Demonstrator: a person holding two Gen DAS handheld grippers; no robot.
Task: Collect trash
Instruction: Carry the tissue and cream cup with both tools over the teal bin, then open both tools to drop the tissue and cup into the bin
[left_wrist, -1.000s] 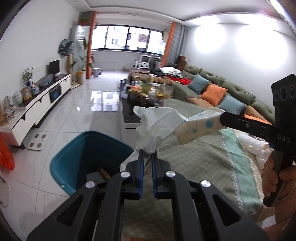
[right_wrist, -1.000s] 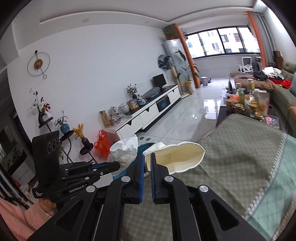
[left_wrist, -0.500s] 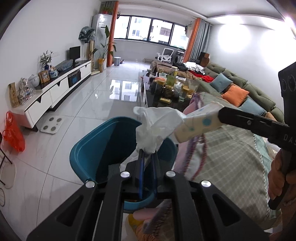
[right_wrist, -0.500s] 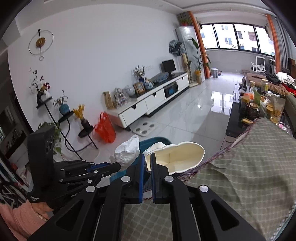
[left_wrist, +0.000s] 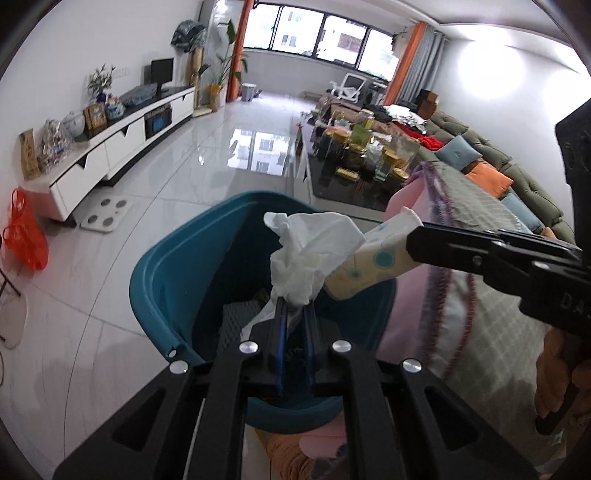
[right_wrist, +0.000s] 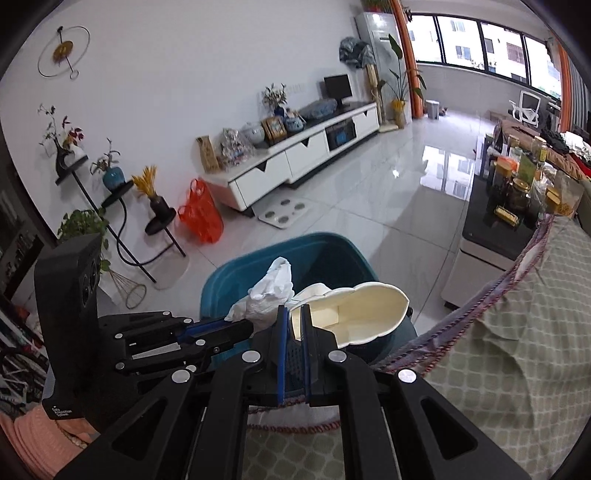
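My left gripper (left_wrist: 294, 308) is shut on a crumpled white tissue (left_wrist: 310, 254) and holds it above the open teal bin (left_wrist: 159, 280). My right gripper (right_wrist: 293, 314) is shut on a flattened cream paper cup (right_wrist: 354, 310), also over the bin (right_wrist: 325, 247). The cup shows in the left wrist view (left_wrist: 373, 266), its outside dotted blue, right beside the tissue. The tissue shows in the right wrist view (right_wrist: 269, 291), just left of the cup. A dark mesh and some scraps lie inside the bin.
A bed or sofa with a green checked cover (right_wrist: 517, 332) lies at right, its fringe at the bin's edge. A black coffee table with jars (left_wrist: 354, 158) stands behind. A white TV cabinet (left_wrist: 110, 144), an orange bag (left_wrist: 26, 236) and scales (left_wrist: 107, 218) are at left.
Both grippers have moved left from over the checked cover to above the teal bin, still holding the tissue and the cup. The bin now fills the view below them.
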